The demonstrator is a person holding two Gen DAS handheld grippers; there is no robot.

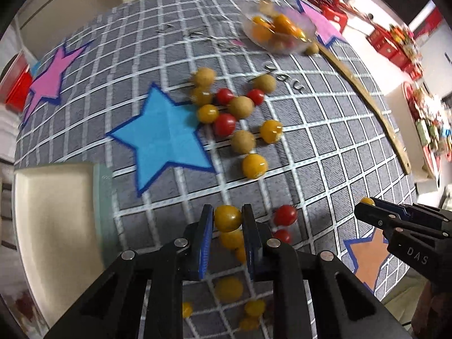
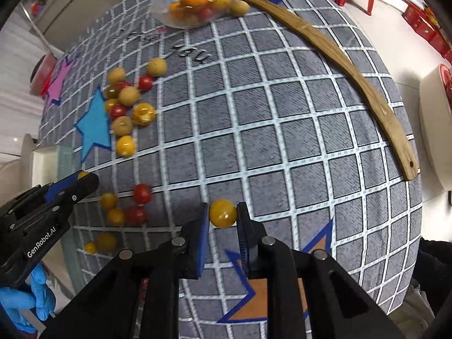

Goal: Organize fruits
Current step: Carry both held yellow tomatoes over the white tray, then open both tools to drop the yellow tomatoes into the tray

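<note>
Two close wrist views facing forward, sharing the gridded tablecloth point(image 1: 325, 147)

Motion blur smears the clear bowl point(image 1: 279, 32); the cream tray point(image 1: 56, 220) is cut off at left

"DAS" on right tool point(image 1: 367, 207); "GenRobot.AI" on left tool point(image 2: 84, 179).

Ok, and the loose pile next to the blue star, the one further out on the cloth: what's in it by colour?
Red fruits: 3
Yellow fruits: 4 (one looks duller)
Tan fruits: 4
Total: 11
</note>
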